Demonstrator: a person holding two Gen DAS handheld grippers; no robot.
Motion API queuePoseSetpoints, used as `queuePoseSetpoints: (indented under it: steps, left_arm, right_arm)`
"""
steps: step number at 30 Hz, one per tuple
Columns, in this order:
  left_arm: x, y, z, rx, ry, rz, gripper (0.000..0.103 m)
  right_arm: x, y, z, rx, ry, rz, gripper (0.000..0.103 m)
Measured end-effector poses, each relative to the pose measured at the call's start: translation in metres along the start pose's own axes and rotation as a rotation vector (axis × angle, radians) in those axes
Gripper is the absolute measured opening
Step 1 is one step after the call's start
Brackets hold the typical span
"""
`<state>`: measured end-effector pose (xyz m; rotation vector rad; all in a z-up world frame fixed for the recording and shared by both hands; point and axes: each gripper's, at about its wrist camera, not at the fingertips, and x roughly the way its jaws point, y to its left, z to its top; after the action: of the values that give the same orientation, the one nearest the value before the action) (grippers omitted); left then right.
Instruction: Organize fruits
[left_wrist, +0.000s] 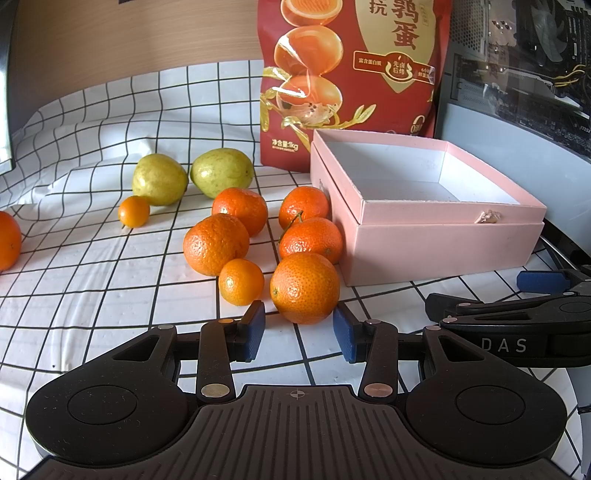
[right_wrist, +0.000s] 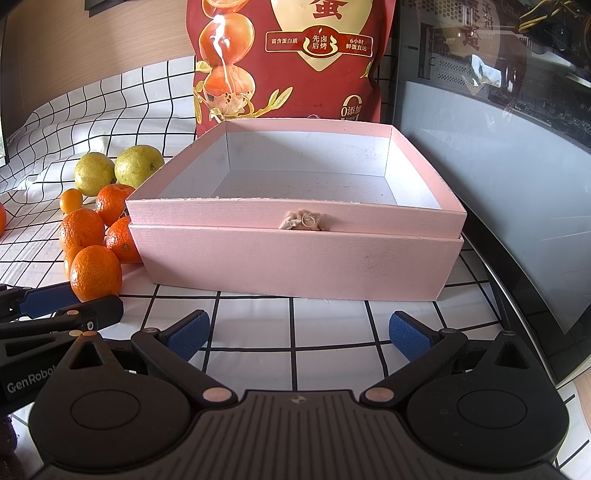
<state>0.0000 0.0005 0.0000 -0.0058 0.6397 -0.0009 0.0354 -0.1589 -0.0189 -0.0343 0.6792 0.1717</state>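
Several oranges lie on the checked cloth left of an open pink box (left_wrist: 436, 236). The nearest orange (left_wrist: 305, 288) sits just ahead of my left gripper (left_wrist: 300, 328), which is open, its blue pads on either side and just short of the fruit. Two green guavas (left_wrist: 160, 179) (left_wrist: 222, 171) lie behind the oranges. My right gripper (right_wrist: 298, 334) is open and empty in front of the pink box (right_wrist: 295, 258), whose inside holds nothing. The nearest orange also shows in the right wrist view (right_wrist: 96, 272).
A red snack bag (left_wrist: 347, 74) stands behind the box. A dark computer case (right_wrist: 498, 166) stands to the right of the box. A lone orange (left_wrist: 8, 240) lies at the far left. The right gripper shows at the right of the left wrist view (left_wrist: 517, 317).
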Motion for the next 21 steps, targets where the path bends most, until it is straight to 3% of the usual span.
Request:
queuePoseSetpoints:
  steps: [21]
  left_arm:
    - [0.0073,-0.0089,-0.0089,0.006,-0.001,0.003,0.046]
  right_arm:
    - [0.0019,0.0006,0.0027,0.001,0.001,0.0,0.103]
